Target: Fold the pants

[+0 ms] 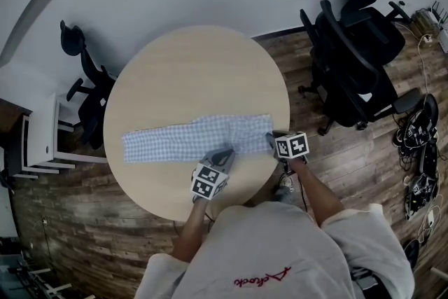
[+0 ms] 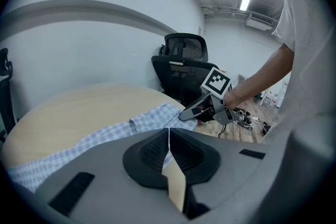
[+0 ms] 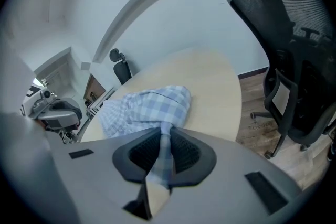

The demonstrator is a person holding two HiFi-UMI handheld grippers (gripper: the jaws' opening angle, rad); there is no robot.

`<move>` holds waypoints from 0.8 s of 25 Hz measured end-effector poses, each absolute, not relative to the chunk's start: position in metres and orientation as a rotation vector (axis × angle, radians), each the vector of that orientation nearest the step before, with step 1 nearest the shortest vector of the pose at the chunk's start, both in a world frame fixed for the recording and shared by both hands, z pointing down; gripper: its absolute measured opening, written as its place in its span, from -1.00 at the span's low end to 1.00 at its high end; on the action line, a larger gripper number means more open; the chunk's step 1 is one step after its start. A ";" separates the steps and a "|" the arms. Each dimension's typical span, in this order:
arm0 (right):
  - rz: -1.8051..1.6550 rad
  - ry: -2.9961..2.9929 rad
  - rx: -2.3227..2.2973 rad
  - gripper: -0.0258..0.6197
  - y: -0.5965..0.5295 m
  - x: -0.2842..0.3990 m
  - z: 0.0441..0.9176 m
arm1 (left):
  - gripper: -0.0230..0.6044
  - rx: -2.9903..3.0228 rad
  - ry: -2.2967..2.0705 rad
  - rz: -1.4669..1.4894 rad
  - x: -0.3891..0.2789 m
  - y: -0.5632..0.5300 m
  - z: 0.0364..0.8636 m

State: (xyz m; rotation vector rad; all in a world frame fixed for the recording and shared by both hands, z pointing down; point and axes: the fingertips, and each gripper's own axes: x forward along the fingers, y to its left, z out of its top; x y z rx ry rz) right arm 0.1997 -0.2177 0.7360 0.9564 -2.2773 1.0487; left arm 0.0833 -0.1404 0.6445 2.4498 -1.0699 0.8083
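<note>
Blue-and-white checked pants point(image 1: 182, 136) lie stretched left to right across the near half of the round wooden table point(image 1: 196, 66). My left gripper point(image 1: 225, 157) sits at their near edge by the middle, jaws shut, and a thin pale strip of cloth shows between the pads in the left gripper view point(image 2: 169, 139). My right gripper point(image 1: 271, 141) is at the right end of the pants. In the right gripper view its jaws point(image 3: 164, 149) are shut on a bunched fold of the checked cloth point(image 3: 152, 107). The right gripper point(image 2: 185, 114) also shows in the left gripper view.
Two black office chairs point(image 1: 357, 66) stand on the wooden floor to the table's right, and another chair point(image 1: 84, 91) is at the left. A white cabinet point(image 1: 42, 143) stands far left. Cables and devices point(image 1: 420, 150) lie on the floor at the right.
</note>
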 end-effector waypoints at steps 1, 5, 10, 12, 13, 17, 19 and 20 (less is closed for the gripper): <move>1.051 -2.281 0.963 -0.71 -0.221 0.206 0.736 | -0.81 2.455 -1.062 0.809 0.090 -0.143 0.644; 1.055 -2.276 1.010 -0.71 -0.235 0.247 0.737 | -0.81 2.475 -1.027 0.805 0.121 -0.154 0.645; 1.047 -2.256 1.077 -0.71 -0.250 0.308 0.732 | -0.81 2.499 -0.990 0.791 0.157 -0.164 0.647; 1.042 -2.253 1.089 -0.71 -0.253 0.325 0.730 | -0.81 2.504 -0.984 0.783 0.169 -0.167 0.648; 1.039 -2.252 1.090 -0.71 -0.254 0.331 0.730 | -0.81 2.506 -0.983 0.781 0.174 -0.168 0.647; 1.026 -2.257 1.086 -0.71 -0.253 0.334 0.727 | -0.81 2.516 -0.983 0.774 0.181 -0.169 0.646; 1.026 -2.265 1.085 -0.71 -0.252 0.332 0.723 | -0.81 2.517 -0.988 0.772 0.178 -0.169 0.645; 1.028 -2.270 1.085 -0.71 -0.251 0.331 0.720 | -0.81 2.516 -0.991 0.770 0.175 -0.168 0.645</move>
